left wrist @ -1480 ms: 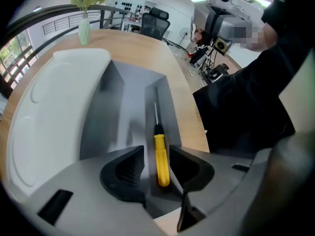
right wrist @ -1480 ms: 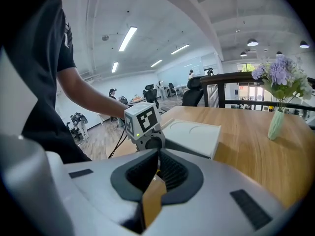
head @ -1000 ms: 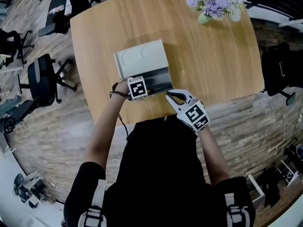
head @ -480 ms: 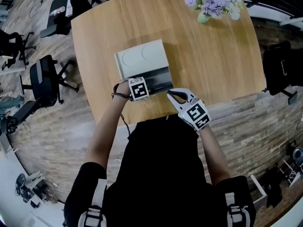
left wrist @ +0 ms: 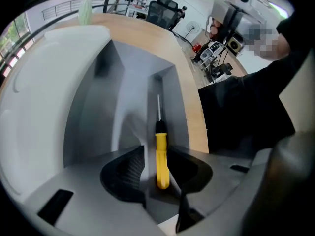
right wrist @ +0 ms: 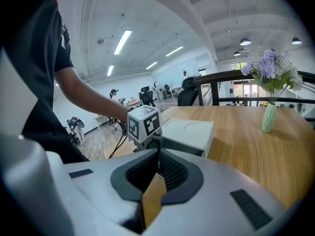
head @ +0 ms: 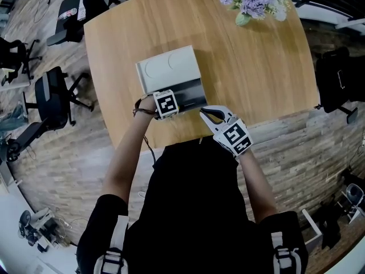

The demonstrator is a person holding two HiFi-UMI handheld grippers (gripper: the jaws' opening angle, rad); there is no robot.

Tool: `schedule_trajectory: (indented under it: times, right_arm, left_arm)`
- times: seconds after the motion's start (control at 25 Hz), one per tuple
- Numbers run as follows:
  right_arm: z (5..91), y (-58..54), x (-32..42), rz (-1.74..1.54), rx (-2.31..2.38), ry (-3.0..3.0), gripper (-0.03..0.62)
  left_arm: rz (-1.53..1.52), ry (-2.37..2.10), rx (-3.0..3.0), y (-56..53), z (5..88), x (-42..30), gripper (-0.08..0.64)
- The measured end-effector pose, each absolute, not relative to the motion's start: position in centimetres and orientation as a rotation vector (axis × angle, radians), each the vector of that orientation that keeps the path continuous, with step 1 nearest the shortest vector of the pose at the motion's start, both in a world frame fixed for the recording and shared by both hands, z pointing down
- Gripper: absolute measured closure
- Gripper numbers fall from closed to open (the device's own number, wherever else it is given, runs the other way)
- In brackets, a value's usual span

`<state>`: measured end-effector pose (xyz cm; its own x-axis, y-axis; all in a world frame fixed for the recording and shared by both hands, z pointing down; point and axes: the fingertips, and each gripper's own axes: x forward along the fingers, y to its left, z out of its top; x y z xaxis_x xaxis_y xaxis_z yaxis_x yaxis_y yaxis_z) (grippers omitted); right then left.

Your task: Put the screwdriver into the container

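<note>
The container point(head: 168, 70) is a white box with its lid swung back and a grey open tray point(left wrist: 98, 107) at the table's near side. A screwdriver point(left wrist: 161, 156) with a yellow handle and a thin metal shaft lies on the tray's floor. My left gripper point(left wrist: 157, 150) reaches into the tray from the near side, its marker cube point(head: 166, 104) above it. Its jaws are closing with the handle between them, and a gap shows beside the left pad. My right gripper point(head: 206, 113) hovers just right of the tray, shut and empty, and looks toward the box point(right wrist: 189, 132).
A vase of purple flowers point(head: 255, 1) stands at the table's far right, also in the right gripper view point(right wrist: 270, 90). The wooden table point(head: 256, 67) has its near edge right under both grippers. Office chairs point(head: 51, 93) stand on the floor to the left.
Both grippers and the container hold their places; only the head view has shifted slightly.
</note>
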<state>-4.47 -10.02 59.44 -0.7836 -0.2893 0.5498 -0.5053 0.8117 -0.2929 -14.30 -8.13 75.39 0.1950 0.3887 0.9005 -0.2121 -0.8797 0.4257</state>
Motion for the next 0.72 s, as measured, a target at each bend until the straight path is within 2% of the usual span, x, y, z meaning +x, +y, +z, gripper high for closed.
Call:
schedule_trajectory:
  times: [0.08,0.32,0.44,0.72]
  right_arm:
    - [59.4,-10.0,-4.3,0.599,0.593,-2.508,0.565]
    - [59.9,-9.5,-3.4,0.612,0.603,-2.497,0.565]
    - [60.1,-9.6,-3.5,0.609,0.596,-2.502,0.565]
    - [59.8,-10.0,-3.8,0.597,0.587,-2.511,0.565]
  left_arm:
    - [1.739,0.208,1.969,-8.3,75.5,-14.4,0.396]
    - [1.808,0.178,2.034,-8.6,75.5,-14.1,0.396]
    - [1.89,0.065,2.131,-8.8,76.0,-13.9,0.417]
    - [1.816,-0.036,2.134,-9.0,76.0,-13.9,0.425]
